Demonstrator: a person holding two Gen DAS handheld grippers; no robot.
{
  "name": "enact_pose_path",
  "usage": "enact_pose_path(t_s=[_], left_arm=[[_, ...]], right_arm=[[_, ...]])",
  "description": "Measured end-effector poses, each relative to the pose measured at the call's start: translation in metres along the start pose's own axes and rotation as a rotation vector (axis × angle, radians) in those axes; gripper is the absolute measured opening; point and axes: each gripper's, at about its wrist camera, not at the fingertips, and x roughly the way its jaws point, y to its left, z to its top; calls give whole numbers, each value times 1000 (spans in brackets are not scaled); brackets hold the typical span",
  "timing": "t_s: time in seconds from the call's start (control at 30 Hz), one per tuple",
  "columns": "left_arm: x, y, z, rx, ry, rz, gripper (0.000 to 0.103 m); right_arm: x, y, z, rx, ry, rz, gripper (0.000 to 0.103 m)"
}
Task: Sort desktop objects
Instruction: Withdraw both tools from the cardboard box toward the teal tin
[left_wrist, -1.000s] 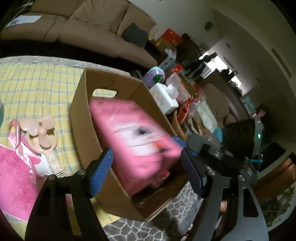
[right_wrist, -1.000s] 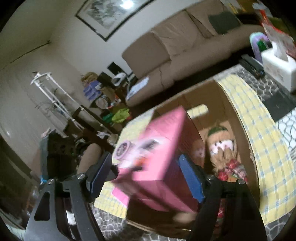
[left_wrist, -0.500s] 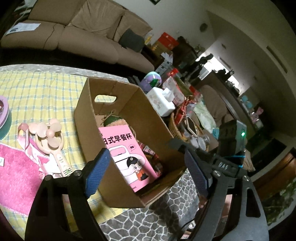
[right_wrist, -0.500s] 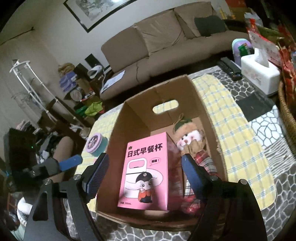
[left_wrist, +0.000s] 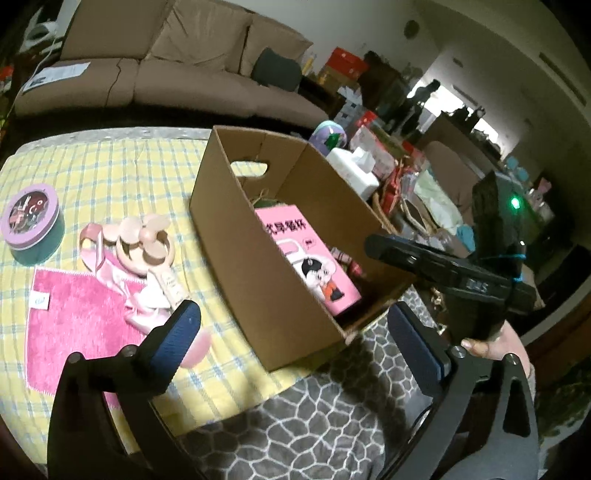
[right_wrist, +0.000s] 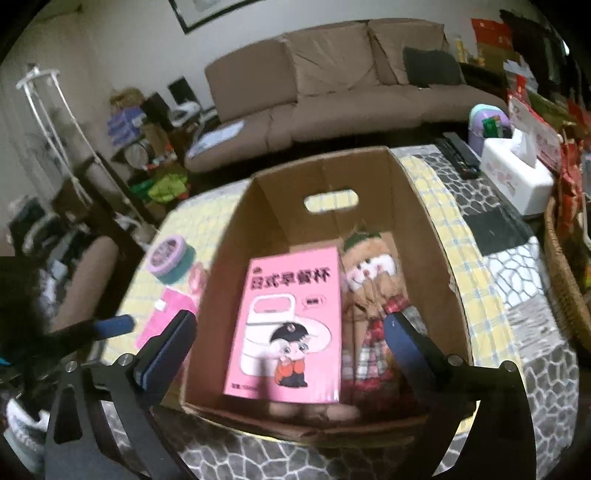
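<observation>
While both grippers gape, pink box in cardboard box, seemingly leaning.

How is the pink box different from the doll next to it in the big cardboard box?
The flat pink cardboard box has straight edges and a printed cartoon figure; the soft stuffed doll is lumpy, with a white face, green hat and plaid clothes. The pink box looks wider than the doll. The box's whole front shows, while the doll's lower half sits partly behind the right tongs. Both lean side by side inside the brown cardboard carton.
</observation>
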Motion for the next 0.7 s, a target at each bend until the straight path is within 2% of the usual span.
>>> enact_pose_path(t_s=[0.07,0.33,0.53,0.7], left_arm=[[-6,-1,-5,6,4,2,101],[-59,19,-11,14,-43,55,103],[-103,60,-24,-12,-75,144,103],[-131,109,-40,-74,-90,209,103]], right_arm=[[1,2,-3,9,5,-18,103],[-13,34,-14,6,-27,38,103],[-26,86,-14,-59,-62,79,103],[-19,133,-20,-135,-46,89,103]])
